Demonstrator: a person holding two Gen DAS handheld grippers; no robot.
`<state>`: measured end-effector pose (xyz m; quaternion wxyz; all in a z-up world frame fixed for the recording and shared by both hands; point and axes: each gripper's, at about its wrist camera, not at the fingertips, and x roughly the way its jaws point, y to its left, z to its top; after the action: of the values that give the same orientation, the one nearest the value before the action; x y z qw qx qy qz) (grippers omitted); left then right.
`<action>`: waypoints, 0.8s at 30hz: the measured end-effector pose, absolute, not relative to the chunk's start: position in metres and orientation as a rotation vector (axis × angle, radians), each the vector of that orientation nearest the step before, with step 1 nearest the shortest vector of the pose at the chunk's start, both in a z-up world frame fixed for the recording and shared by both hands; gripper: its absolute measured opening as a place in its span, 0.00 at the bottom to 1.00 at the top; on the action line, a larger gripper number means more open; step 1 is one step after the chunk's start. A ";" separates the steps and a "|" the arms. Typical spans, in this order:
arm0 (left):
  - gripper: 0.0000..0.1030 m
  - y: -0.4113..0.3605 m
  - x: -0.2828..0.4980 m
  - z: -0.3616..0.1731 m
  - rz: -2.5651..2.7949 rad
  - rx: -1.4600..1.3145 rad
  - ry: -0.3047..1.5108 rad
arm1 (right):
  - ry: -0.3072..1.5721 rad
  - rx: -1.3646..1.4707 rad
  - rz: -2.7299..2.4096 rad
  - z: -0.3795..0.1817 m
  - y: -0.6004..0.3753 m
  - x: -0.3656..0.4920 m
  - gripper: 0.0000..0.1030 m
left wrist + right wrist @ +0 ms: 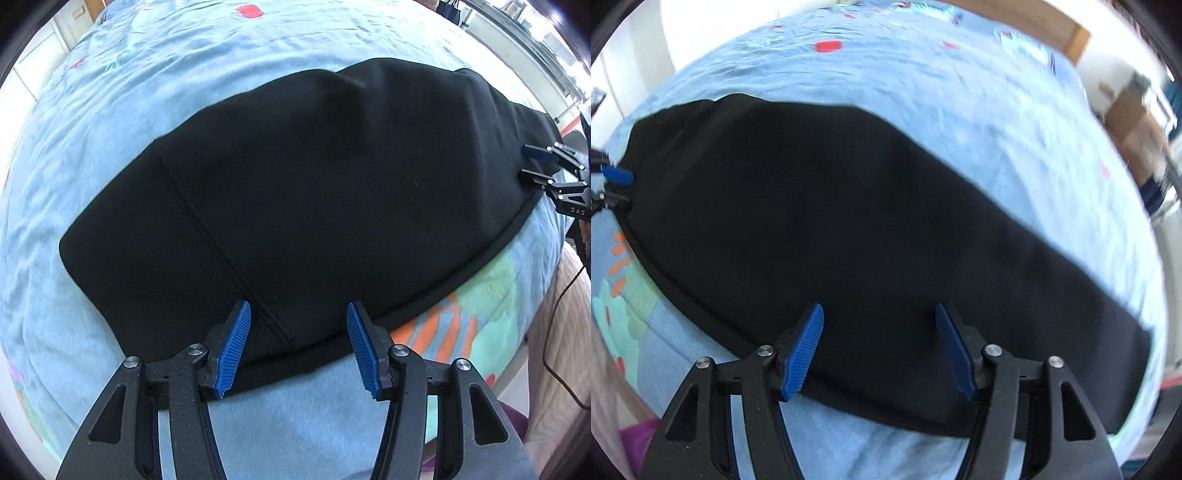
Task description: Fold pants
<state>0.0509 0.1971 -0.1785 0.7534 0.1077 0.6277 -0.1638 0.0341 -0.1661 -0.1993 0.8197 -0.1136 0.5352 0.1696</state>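
Black pants (pixel 295 184) lie flat in a long band across a light blue bedsheet (pixel 147 92). My left gripper (pixel 298 306) hovers open over their near hem, where a stitched seam runs; nothing sits between its blue pads. My right gripper (pixel 532 165) shows at the far right end of the pants. In the right wrist view the pants (pixel 849 221) stretch from upper left to lower right. There my right gripper (pixel 879 306) stands open above their near edge, holding nothing. The left gripper (pixel 622 186) peeks in at the left end.
The sheet (pixel 923 92) carries orange and green prints (pixel 461 332) near the front edge. A black cable (pixel 554 350) hangs over beige cloth at the right. Brown furniture (pixel 1126 122) stands beyond the bed's far right side.
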 end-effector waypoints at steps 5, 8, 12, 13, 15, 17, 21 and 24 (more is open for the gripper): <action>0.46 0.189 0.047 -0.173 -0.335 0.303 1.363 | 1.141 -0.200 0.374 -0.201 -0.174 0.018 0.79; 0.46 0.171 0.038 -0.150 -0.391 0.320 1.269 | 1.113 -0.205 0.373 -0.192 -0.180 0.013 0.79; 0.46 0.135 0.027 -0.140 -0.490 0.474 1.178 | 1.072 -0.213 0.377 -0.181 -0.185 -0.005 0.79; 0.46 0.126 0.031 -0.143 -0.500 0.498 1.183 | 1.071 -0.213 0.377 -0.180 -0.188 -0.009 0.79; 0.46 0.115 0.040 -0.155 -0.516 0.524 1.217 | 1.071 -0.204 0.372 -0.179 -0.195 -0.015 0.79; 0.46 0.106 0.040 -0.165 -0.562 0.543 1.243 | 1.071 -0.185 0.362 -0.182 -0.198 -0.003 0.79; 0.46 0.090 0.050 -0.181 -0.577 0.621 1.248 | 1.077 -0.136 0.344 -0.180 -0.223 0.001 0.79; 0.46 0.086 0.062 -0.187 -0.582 0.617 1.263 | 1.078 -0.131 0.331 -0.187 -0.228 0.010 0.79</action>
<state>0.0617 0.0862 -0.1868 0.7245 0.2796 0.5722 -0.2636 0.0096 -0.2280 -0.1867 0.8431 -0.0619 0.5107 0.1567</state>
